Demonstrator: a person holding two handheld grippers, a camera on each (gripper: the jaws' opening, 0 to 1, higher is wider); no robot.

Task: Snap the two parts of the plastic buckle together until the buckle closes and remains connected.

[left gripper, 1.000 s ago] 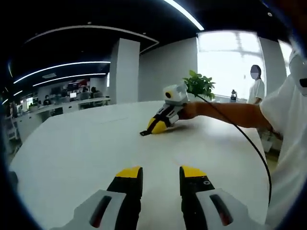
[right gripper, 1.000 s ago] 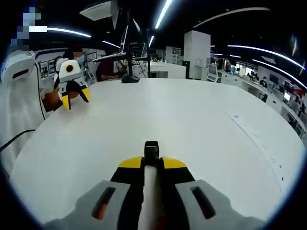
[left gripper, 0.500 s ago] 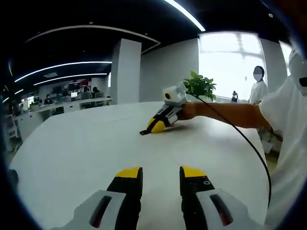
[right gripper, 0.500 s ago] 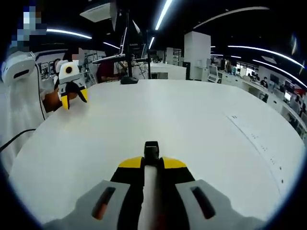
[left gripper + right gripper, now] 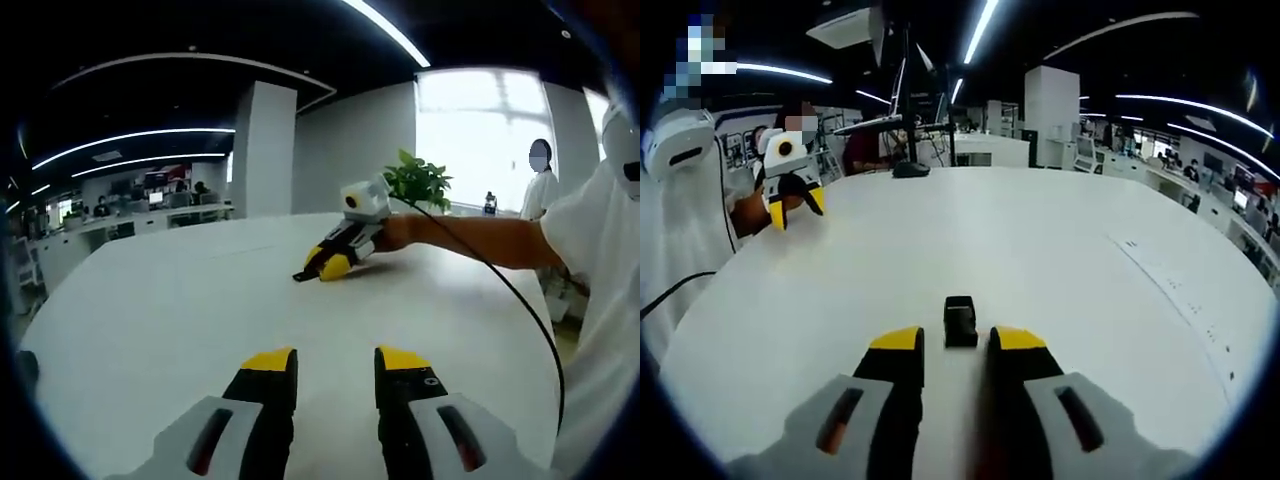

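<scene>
A small black plastic buckle (image 5: 960,322) lies on the white round table (image 5: 1040,260), just ahead of my right gripper (image 5: 958,340). Its jaws stand open on either side of the buckle's near end, apart from it. I cannot tell whether its two parts are joined. In the left gripper view the same buckle (image 5: 303,275) pokes out at the tip of the right gripper (image 5: 333,264), far across the table. My left gripper (image 5: 335,360) is open with nothing between its jaws. The right gripper view shows the left gripper (image 5: 795,208) at the far left, held over the table.
A person's arm (image 5: 470,238) and a black cable (image 5: 510,285) reach in from the right. A potted plant (image 5: 415,178) stands at the far table edge, with a person (image 5: 538,185) behind it. A dark round object (image 5: 910,168) sits on the far side.
My right gripper has opened and let go of the buckle, which now rests on the table between the jaw tips. The left gripper has stayed put.
</scene>
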